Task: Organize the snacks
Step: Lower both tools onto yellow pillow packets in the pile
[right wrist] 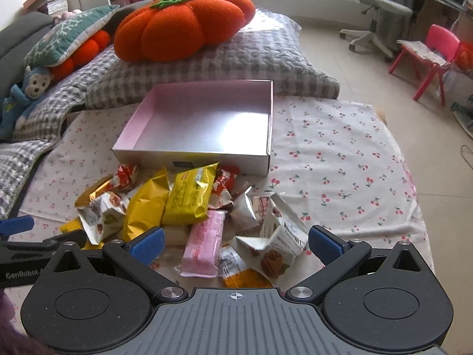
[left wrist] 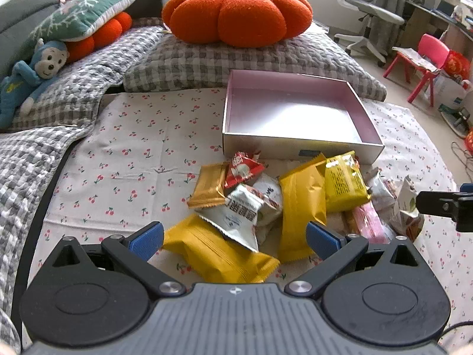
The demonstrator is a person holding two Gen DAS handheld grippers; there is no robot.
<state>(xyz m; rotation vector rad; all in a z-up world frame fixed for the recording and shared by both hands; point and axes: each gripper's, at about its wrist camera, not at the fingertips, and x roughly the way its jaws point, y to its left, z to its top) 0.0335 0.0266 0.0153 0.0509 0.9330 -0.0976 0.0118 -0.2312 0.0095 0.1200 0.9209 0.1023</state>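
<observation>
A pile of snack packets lies on a cherry-print cloth in front of an open white box with a pink inside (left wrist: 298,145), which holds nothing; the box also shows in the right wrist view (right wrist: 192,159). My left gripper (left wrist: 235,238) is open, low over a yellow packet (left wrist: 218,254) and a white packet (left wrist: 239,216). My right gripper (right wrist: 235,241) is open over a pink packet (right wrist: 204,242) and a white torn-looking packet (right wrist: 278,236). A yellow packet (right wrist: 189,198) lies nearer the box.
Grey checked cushions (left wrist: 207,62) and an orange pumpkin pillow (left wrist: 236,14) lie behind the box. A blue monkey toy (left wrist: 26,80) sits at far left. A pink child's chair (right wrist: 428,56) and an office chair (right wrist: 372,6) stand on the floor at right.
</observation>
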